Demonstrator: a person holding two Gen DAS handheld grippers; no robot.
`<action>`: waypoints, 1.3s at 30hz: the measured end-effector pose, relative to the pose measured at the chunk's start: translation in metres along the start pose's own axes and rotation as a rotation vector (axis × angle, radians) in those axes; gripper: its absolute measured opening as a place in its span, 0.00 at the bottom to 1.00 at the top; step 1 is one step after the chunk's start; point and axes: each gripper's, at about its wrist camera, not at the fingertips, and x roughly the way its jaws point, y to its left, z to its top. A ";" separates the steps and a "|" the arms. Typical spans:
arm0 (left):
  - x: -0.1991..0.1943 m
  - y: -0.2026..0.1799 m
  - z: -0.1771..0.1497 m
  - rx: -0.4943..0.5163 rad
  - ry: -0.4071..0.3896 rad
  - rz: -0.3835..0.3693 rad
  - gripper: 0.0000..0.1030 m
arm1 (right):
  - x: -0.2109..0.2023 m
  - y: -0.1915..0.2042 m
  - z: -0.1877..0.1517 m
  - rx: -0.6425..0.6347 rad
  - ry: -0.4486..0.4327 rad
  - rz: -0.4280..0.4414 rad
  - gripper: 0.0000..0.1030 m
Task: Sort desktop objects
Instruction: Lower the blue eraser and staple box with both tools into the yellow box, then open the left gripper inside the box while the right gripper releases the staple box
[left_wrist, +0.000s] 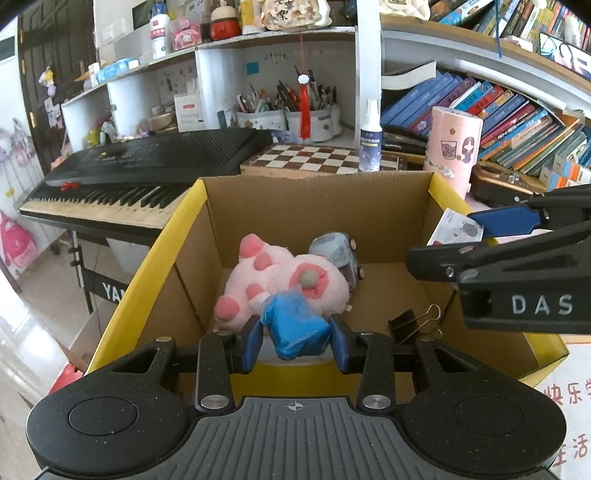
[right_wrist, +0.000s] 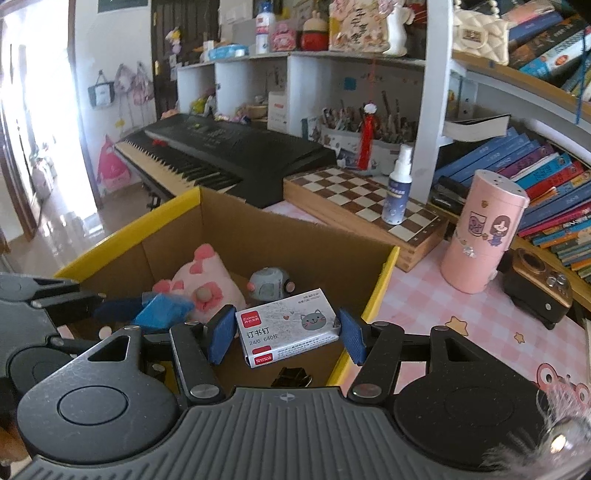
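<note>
Blue-padded jaws of the left gripper (left_wrist: 295, 341) hold a blue plastic-wrapped packet (left_wrist: 295, 326) over the open brown cardboard box with yellow rim (left_wrist: 184, 210); no gap shows at the pads. Just beyond the jaws lie a pink plush toy (left_wrist: 280, 284) and a pale blue toy car (left_wrist: 338, 256). Right gripper (right_wrist: 283, 334), jaws half spread, clamps a white staple box with cat drawing (right_wrist: 288, 326) above the same box. Black binder clips (left_wrist: 404, 325) lie below.

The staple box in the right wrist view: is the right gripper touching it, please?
Touching. The right wrist view shows the staple box squeezed between both blue pads of the right gripper, above the cardboard box.
</note>
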 end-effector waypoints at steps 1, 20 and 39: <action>0.000 0.001 0.000 0.002 0.002 0.004 0.43 | 0.002 0.000 0.000 -0.008 0.005 0.003 0.55; -0.025 0.001 0.000 0.105 -0.113 0.065 0.82 | 0.040 0.005 0.009 -0.153 0.124 0.068 0.56; -0.044 0.008 -0.005 0.053 -0.144 0.076 0.82 | 0.039 0.009 0.009 -0.138 0.144 0.061 0.56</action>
